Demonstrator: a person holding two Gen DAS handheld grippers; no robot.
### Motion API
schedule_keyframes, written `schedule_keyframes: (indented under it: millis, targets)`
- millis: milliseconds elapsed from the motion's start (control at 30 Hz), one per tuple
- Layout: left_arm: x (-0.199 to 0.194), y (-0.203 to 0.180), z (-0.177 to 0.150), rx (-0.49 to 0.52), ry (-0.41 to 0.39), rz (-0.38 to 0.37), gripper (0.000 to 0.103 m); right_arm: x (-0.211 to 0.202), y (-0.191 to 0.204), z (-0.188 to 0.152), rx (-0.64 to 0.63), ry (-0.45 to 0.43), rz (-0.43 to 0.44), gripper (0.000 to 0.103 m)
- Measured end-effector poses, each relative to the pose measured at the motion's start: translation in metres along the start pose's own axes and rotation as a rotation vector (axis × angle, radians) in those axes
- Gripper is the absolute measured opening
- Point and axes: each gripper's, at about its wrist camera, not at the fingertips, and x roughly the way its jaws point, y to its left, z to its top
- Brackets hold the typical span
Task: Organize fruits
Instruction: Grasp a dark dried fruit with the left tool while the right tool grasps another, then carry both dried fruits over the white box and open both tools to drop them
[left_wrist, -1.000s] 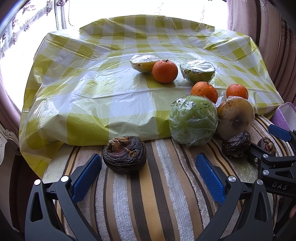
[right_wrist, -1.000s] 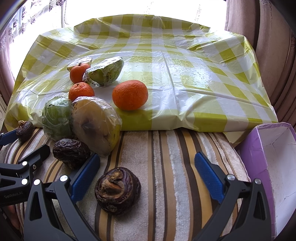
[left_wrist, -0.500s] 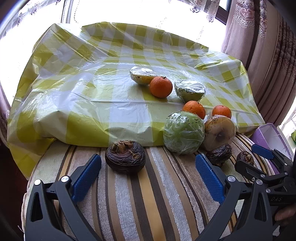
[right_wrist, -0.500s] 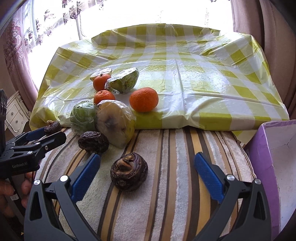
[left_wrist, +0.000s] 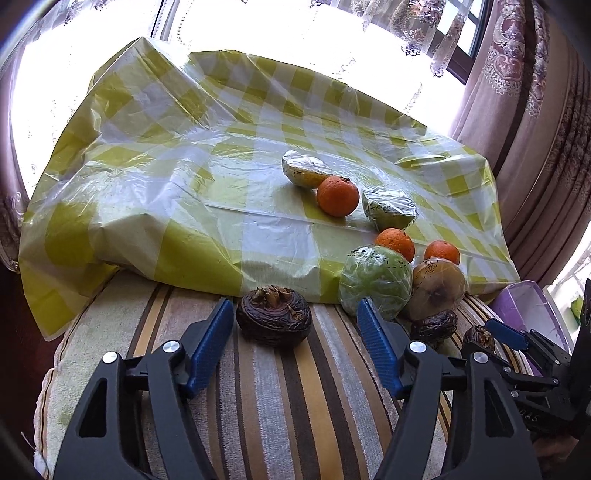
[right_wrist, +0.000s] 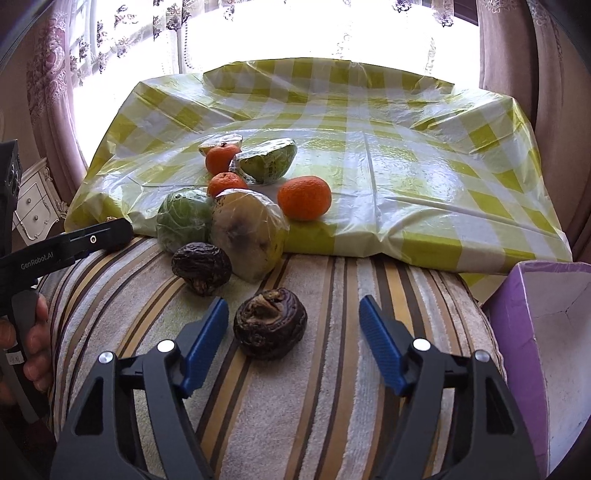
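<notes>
Two hand-held grippers hover over a striped cushion (left_wrist: 280, 398) strewn with fruit. The left gripper (left_wrist: 295, 325) has its blue pads apart, its jaws having just been closing; a dark, shrivelled fruit (left_wrist: 274, 316) lies on the cushion between the pad tips, nearer the left pad, with neither pad pressing on it. The right gripper (right_wrist: 293, 325) stands likewise, jaws partly spread after just closing in, with a second shrivelled fruit (right_wrist: 270, 324) between its pads, just beside the left pad and clear of the right one.

Beyond the left gripper's right pad sits a green fruit in plastic wrap (left_wrist: 375, 281), touching a yellow-brown wrapped fruit (left_wrist: 439, 288). A third wrinkled dark fruit (left_wrist: 434, 328) lies in front of that pair, on the stripes. Behind them, on a yellow-and-white checked plastic sheet (left_wrist: 177, 192), three oranges are scattered: one far back (left_wrist: 337, 196) between two wrapped cut halves (left_wrist: 306, 173) (left_wrist: 390, 213), two nearer (left_wrist: 396, 242) (left_wrist: 442, 252) at the sheet's front edge.

In the right wrist view a purple box (right_wrist: 546, 332) stands open at the cushion's right edge, well apart from the fruit cluster. At the left of that view a person's hand (right_wrist: 31, 343) grips the handle of the left gripper, whose black finger reaches in over the cushion's left side. Bright windows and patterned curtains (left_wrist: 535, 74) close the scene behind.
</notes>
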Motion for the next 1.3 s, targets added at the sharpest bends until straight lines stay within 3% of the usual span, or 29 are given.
schedule_keyframes:
  millis: [133, 200, 233, 433, 567, 1000, 1300]
  targets:
    - [-0.001, -0.001, -0.002, 0.021, -0.039, 0.02, 0.057, -0.002, -0.002, -0.002, 0.006, -0.003, 0.016, 0.061]
    - [-0.001, -0.002, -0.002, 0.034, -0.054, 0.037, 0.046, -0.003, 0.0, -0.004, -0.002, -0.007, 0.022, 0.041]
    - [-0.001, -0.002, -0.002, 0.037, -0.052, 0.032, 0.039, -0.004, 0.0, -0.004, -0.005, -0.007, 0.023, 0.038]
    - [-0.004, -0.009, -0.002, 0.063, -0.051, 0.057, 0.038, -0.008, 0.001, -0.006, -0.015, -0.016, 0.03, 0.037]
    - [-0.019, -0.024, 0.0, 0.121, -0.105, 0.064, 0.038, -0.016, -0.007, -0.004, 0.019, -0.029, 0.039, 0.037]
    - [-0.023, -0.106, 0.003, 0.301, -0.107, -0.077, 0.038, -0.063, -0.07, -0.005, 0.146, -0.085, -0.045, 0.037]
    - [0.004, -0.2, -0.008, 0.488, -0.033, -0.244, 0.038, -0.087, -0.142, -0.019, 0.266, -0.039, -0.2, 0.037]
